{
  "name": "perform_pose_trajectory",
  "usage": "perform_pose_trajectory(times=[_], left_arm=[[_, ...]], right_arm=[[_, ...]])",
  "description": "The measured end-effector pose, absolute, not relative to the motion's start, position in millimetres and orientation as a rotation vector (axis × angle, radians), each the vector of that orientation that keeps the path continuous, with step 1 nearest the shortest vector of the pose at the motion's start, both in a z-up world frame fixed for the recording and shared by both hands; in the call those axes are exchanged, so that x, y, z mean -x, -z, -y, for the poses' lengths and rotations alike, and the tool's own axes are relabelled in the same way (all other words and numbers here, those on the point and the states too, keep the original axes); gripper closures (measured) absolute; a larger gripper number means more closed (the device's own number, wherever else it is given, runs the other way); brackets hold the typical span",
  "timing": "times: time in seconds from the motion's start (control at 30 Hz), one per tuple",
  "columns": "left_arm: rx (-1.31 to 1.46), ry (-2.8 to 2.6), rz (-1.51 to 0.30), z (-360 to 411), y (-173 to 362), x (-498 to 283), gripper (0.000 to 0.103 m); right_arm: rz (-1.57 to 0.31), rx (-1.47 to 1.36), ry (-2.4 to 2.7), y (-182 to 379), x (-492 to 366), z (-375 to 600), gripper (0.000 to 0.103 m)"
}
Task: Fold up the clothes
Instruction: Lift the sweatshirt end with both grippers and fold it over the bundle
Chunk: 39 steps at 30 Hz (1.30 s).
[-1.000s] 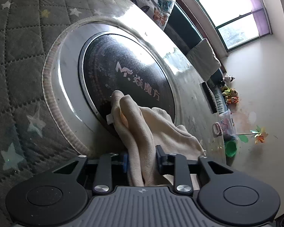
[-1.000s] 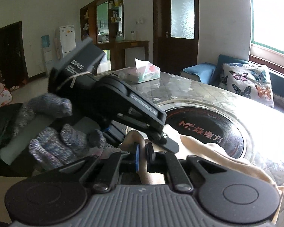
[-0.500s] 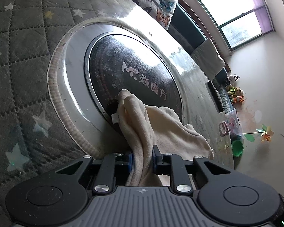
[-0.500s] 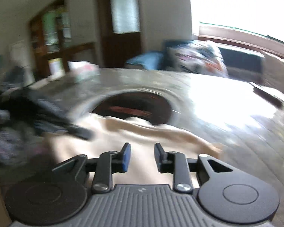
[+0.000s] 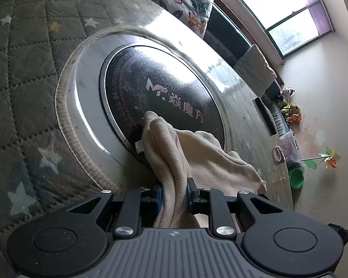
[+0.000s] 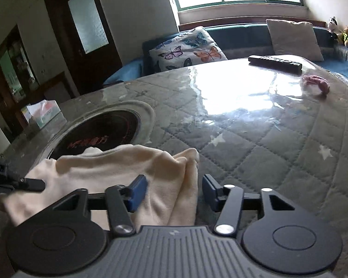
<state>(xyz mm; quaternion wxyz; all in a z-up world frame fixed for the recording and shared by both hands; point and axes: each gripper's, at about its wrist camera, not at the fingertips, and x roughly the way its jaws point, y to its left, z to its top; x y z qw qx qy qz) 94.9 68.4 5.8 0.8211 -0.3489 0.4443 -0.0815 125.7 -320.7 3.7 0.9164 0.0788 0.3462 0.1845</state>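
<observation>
A cream cloth (image 5: 197,153) lies bunched on the quilted table (image 5: 23,69), one end over the round black cooktop (image 5: 164,88). My left gripper (image 5: 174,185) is shut on a thick fold of it. In the right wrist view the cloth (image 6: 118,162) stretches from the left gripper's fingers (image 6: 32,181) at the left edge to a folded corner. My right gripper (image 6: 174,185) stands open over that corner. The cloth lies between its blue pads (image 6: 139,185); the right pad is clear of it.
A black remote (image 6: 275,63) and a pink knitted thing (image 6: 317,84) lie at the table's far right. A tissue box (image 6: 44,113) stands at the far left. Beyond the table is a sofa with a butterfly cushion (image 6: 188,48).
My right gripper let go of the cloth beside the left gripper, opened, and swung right along the cloth to its other corner. The left gripper stayed put, shut on the fold.
</observation>
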Motion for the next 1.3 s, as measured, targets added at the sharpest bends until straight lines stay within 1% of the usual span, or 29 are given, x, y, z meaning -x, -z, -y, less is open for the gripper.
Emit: perform_pose_trajectory(times=[0.03, 0.1, 0.2, 0.5, 0.83, 1.07, 1.3], left_arm=[[0.739, 0.174, -0.944, -67.9, -6.6, -94.8, 0.082], [0.727, 0.175, -0.939, -66.0, -9.8, -94.4, 0.082], [0.696, 0.187, -0.921, -60.0, -19.7, -95.1, 0.084], [0.584, 0.275, -0.885, -15.8, -53.5, -118.3, 0.086], [0.490, 0.388, -0.886, 70.4, -68.2, -168.9, 0.086], [0.426, 0.451, -0.904, 126.9, -69.1, -205.0, 0.086], [0.389, 0.465, -0.942, 157.7, -56.2, -225.1, 0.086]], right_arm=[[-0.710, -0.172, -0.386, -3.1, -127.8, 317.5, 0.070], [-0.708, -0.178, -0.383, -5.0, -127.2, 316.3, 0.090], [-0.704, -0.202, -0.372, -7.3, -125.8, 318.9, 0.092], [-0.610, -0.173, -0.340, -35.6, -106.9, 340.1, 0.093], [-0.557, -0.126, -0.192, -61.1, -117.7, 395.1, 0.093], [-0.553, -0.096, -0.088, -67.7, -138.1, 434.1, 0.093], [-0.566, -0.104, -0.013, -57.8, -154.8, 466.4, 0.093]])
